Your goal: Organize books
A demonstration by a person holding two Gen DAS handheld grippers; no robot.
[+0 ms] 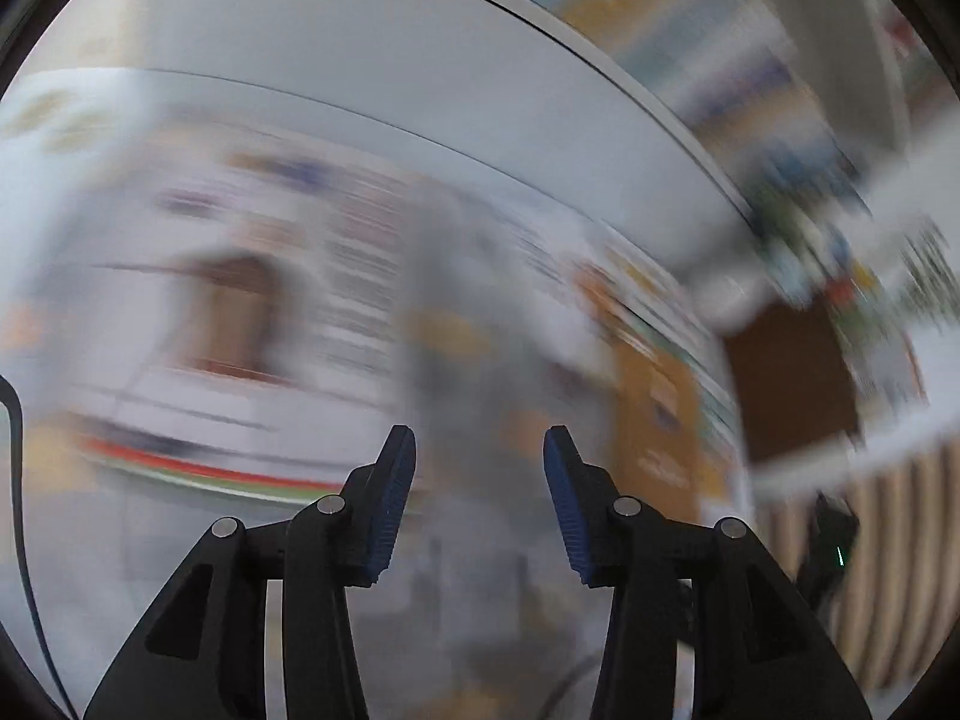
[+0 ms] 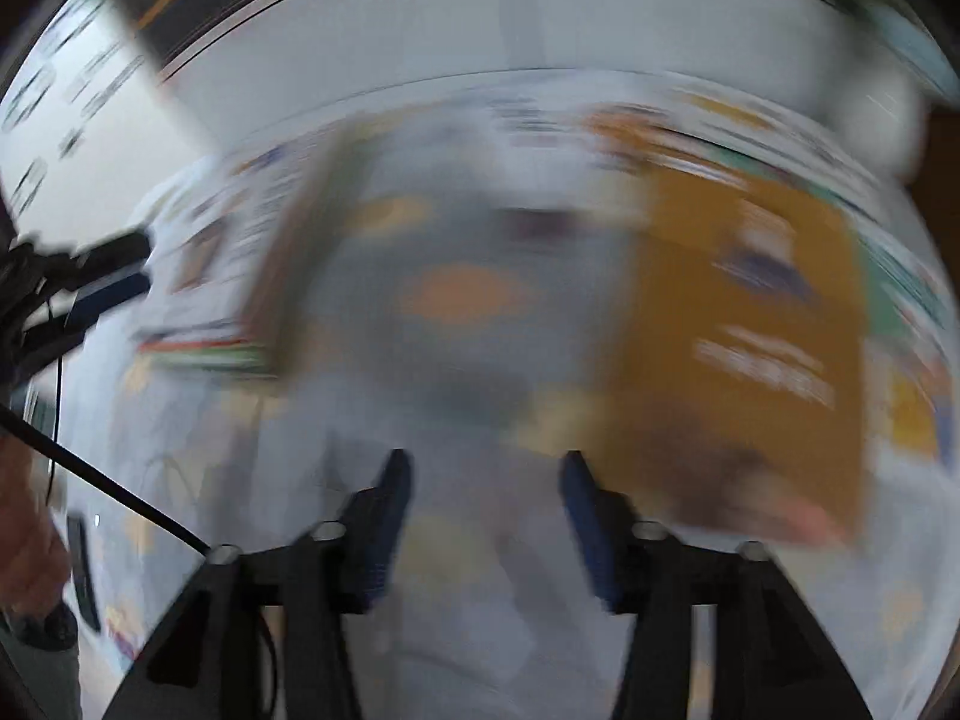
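- Clearly, both views are heavily motion-blurred, so the books' details are hard to read.
- Left gripper [image 1: 479,450] has its jaws apart with nothing between them; a grey book [image 1: 474,348] lies flat on the white table [image 1: 480,90] just beyond its tips.
- Right gripper [image 2: 485,474] also stands parted and holds nothing; the grey book [image 2: 462,300] lies ahead of it.
- An orange book [image 2: 750,324] lies right of the grey one, beside the right finger.

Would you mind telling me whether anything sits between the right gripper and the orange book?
Nothing visible does. The right gripper is open and empty, and the orange book lies flat just beyond its right finger, though heavy blur hides small details.
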